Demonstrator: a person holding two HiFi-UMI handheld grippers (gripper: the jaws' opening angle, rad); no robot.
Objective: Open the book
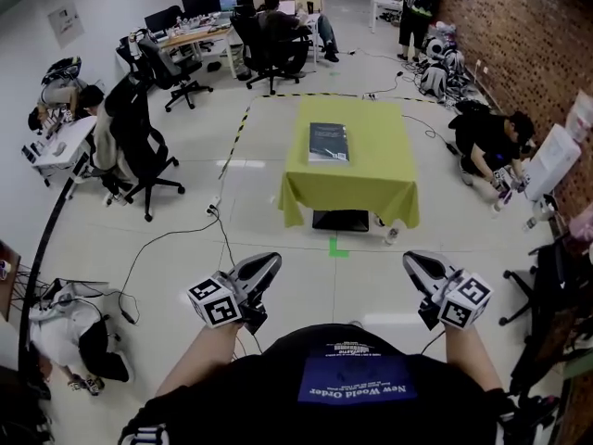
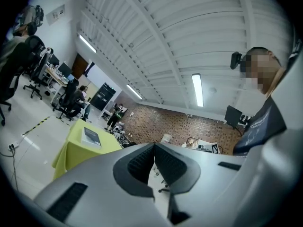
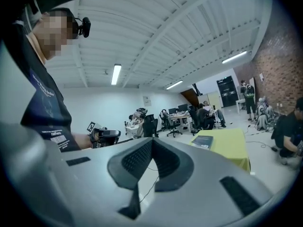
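Book (image 1: pixel 328 143) lies closed on yellow-green table (image 1: pixel 380 160), cover print illegible.

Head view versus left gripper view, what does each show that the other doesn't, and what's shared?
Only the head view: a green tape mark on the floor and a dark box under the yellow-green clothed table. Only the left gripper view: the white ribbed ceiling, its strip light, and the left gripper close up, jaws together and empty. Both: the closed dark book on that table, and the brick wall.
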